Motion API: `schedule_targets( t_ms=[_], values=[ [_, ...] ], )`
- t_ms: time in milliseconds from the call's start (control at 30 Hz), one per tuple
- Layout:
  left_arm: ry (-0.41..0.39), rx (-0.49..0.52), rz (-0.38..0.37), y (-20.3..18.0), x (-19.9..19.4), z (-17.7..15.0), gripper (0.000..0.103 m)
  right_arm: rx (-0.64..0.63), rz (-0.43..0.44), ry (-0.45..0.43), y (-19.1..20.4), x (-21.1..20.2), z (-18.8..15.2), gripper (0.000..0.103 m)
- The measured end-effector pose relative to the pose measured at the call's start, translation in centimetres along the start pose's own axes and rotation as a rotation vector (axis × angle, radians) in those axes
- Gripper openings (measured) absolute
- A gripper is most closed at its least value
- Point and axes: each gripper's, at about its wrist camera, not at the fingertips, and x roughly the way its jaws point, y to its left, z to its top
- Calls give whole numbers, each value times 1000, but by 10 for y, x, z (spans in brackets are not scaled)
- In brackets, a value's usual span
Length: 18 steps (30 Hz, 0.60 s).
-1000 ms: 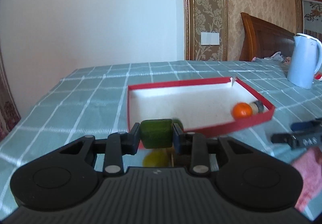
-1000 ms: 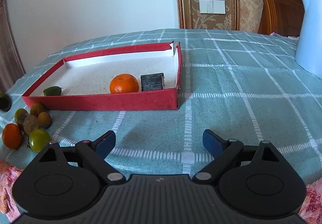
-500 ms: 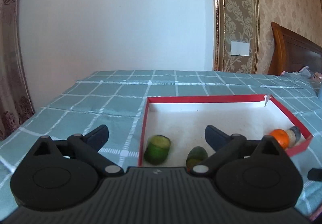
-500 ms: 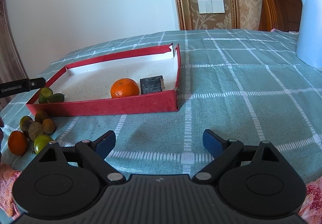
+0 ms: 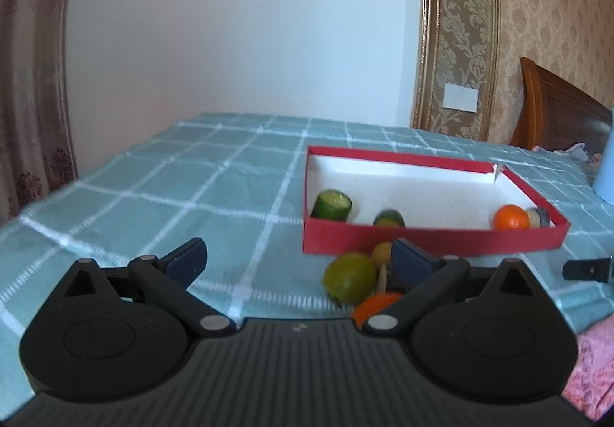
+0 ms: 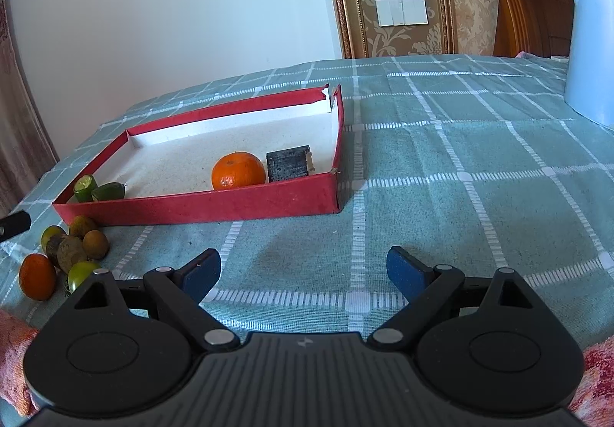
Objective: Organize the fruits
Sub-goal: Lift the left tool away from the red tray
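Both grippers empty over the checked cloth on the desk.

Left gripper point(image 5: 297, 260) and right gripper point(image 6: 303, 271) have fingers spread wide, pinching nothing. Round loose fruits point(image 6: 65, 258) cluster before the shallow red cardboard tray point(image 6: 199, 202), which holds two cut green pieces point(image 5: 332, 205), a glossy orange point(image 6: 238, 170) and a dark ridged block point(image 6: 288, 163).

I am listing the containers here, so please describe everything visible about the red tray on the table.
The red tray is a shallow rectangular box, apparently cardboard, red outside and white inside. Its far right corner is split open. It lies flat on the checked tablecloth. Inside are two green pieces at the left end, and an orange beside a dark block at the right end.
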Motion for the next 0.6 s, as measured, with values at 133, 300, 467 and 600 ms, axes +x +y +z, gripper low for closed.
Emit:
schedule_targets(
  t_ms=[133, 300, 467, 600],
  values=[
    [-67, 2, 44, -1, -5, -2, 103, 9, -9, -3, -1, -1, 0, 94],
    [9, -20, 89, 2, 4, -1, 103, -8, 2, 1, 0, 0, 0, 94],
    [94, -163, 119, 25, 15, 0, 103, -93, -14, 3, 16, 0, 0, 94],
    [162, -284, 113, 44, 22, -1, 103, -120, -14, 1, 23, -1, -2, 94]
  ],
)
